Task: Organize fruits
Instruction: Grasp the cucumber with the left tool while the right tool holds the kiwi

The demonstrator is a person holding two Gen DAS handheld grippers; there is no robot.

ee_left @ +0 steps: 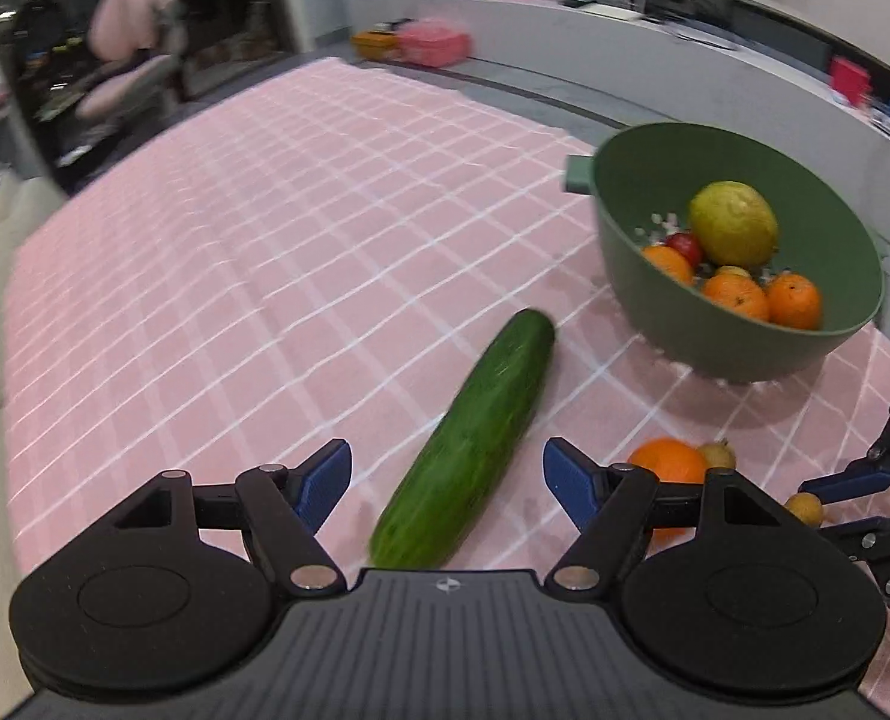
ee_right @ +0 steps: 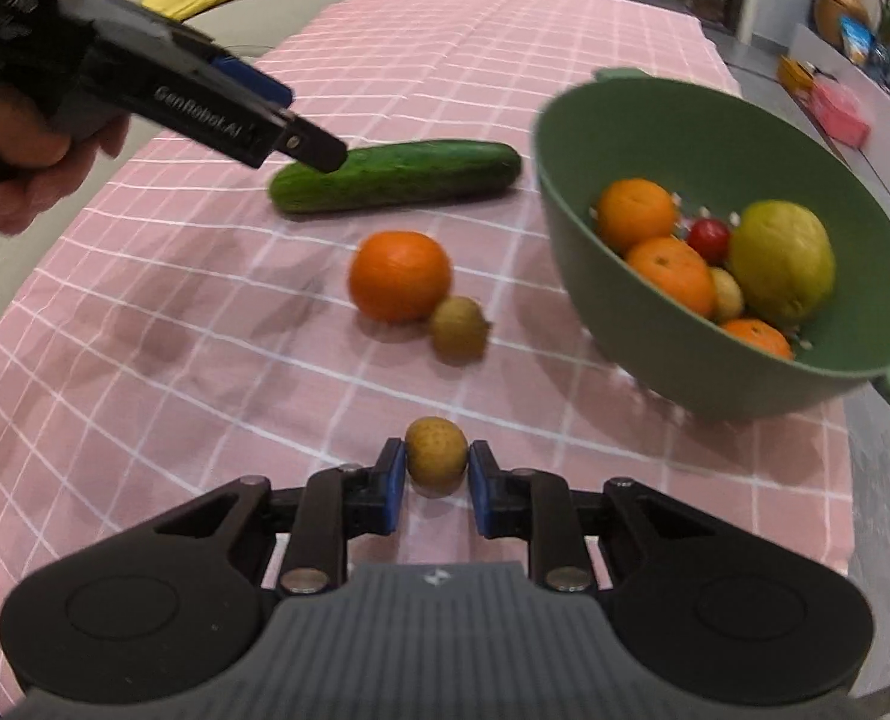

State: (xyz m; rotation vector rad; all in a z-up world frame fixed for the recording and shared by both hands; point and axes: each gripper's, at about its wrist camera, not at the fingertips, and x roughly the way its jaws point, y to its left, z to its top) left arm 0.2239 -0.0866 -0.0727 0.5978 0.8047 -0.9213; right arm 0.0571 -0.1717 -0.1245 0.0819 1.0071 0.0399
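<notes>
Item 1. Right gripper (ee_right: 437,471): jaws drawn in narrow around a small tan fruit (ee_right: 436,456), which sits between the blue pads (ee_right: 392,492). Whether both pads press it or one stands just apart cannot be told.

Item 2. Left gripper (ee_left: 448,477): jaws wide, holding nothing. The near end of the cucumber (ee_left: 469,450) lies between and just ahead of its fingertips, on the cloth.

Item 3. Cucumber: long axis runs forward from the left tongs, leaning toward their right, far end pointing at the bowl (ee_left: 625,252). The jaws therefore straddle it across its width. The left hand is plainly the nearer.

Item 4. Ahead of the right tongs, on the pink checked tablecloth (ee_right: 174,312): one orange (ee_right: 399,276) with a second small brownish fruit (ee_right: 460,327) touching it.

Item 5. Farther, to the right of both tongs: green bowl, already holding oranges, a large yellow-green fruit (ee_right: 784,261) and a small red one (ee_right: 707,238).

Judgement: the fruit between the right jaws goes forward and right to the bowl; three pieces on the cloth remain.
</notes>
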